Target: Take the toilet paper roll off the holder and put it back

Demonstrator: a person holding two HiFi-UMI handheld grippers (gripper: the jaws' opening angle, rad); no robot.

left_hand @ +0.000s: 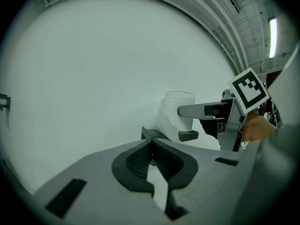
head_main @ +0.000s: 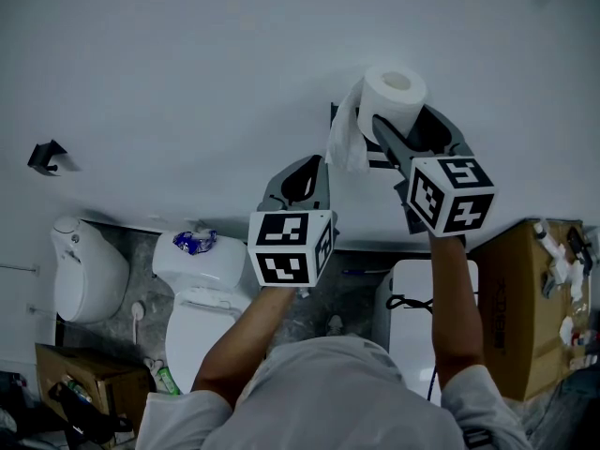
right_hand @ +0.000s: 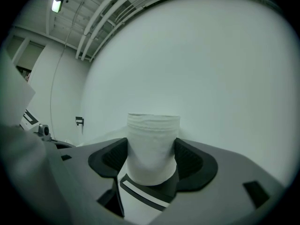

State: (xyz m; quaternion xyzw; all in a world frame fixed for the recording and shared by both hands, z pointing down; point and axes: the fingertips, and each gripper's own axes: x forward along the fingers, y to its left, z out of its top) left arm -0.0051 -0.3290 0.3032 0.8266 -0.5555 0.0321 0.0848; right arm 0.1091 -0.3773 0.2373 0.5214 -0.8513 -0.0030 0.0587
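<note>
Toilet paper roll [right_hand: 153, 146] stands up straight between the two jaws of our right gripper [right_hand: 153, 159]. The dark pads press on it from the left and from the right, so this gripper has a hold on it.

From above we see the roll [head_main: 395, 95] with its hole facing up. It is far from us, close to the white wall [head_main: 187, 64]. A loose bit of paper [head_main: 345, 141] hangs down on its left side. Right by that paper is the black holder [head_main: 377, 161], fixed to the wall. We cannot tell if the roll rests on the holder or not.

Our left gripper [left_hand: 151, 148] has its jaws closed. The tips meet and nothing is between them. It points at the wall, to the left of the roll and apart from it. From its view the roll sits off to the right, with one jaw of the right gripper above it and one below.

Each gripper has a cube with black and white squares, one on the left [head_main: 291, 247] and one on the right [head_main: 451, 193]. Our two arms reach out behind them.

Down near us, a white toilet [head_main: 199, 293] stands on the left. A cardboard box [head_main: 516, 298] stands on the right. A small black hook [head_main: 47, 156] is on the wall, far to the left.
</note>
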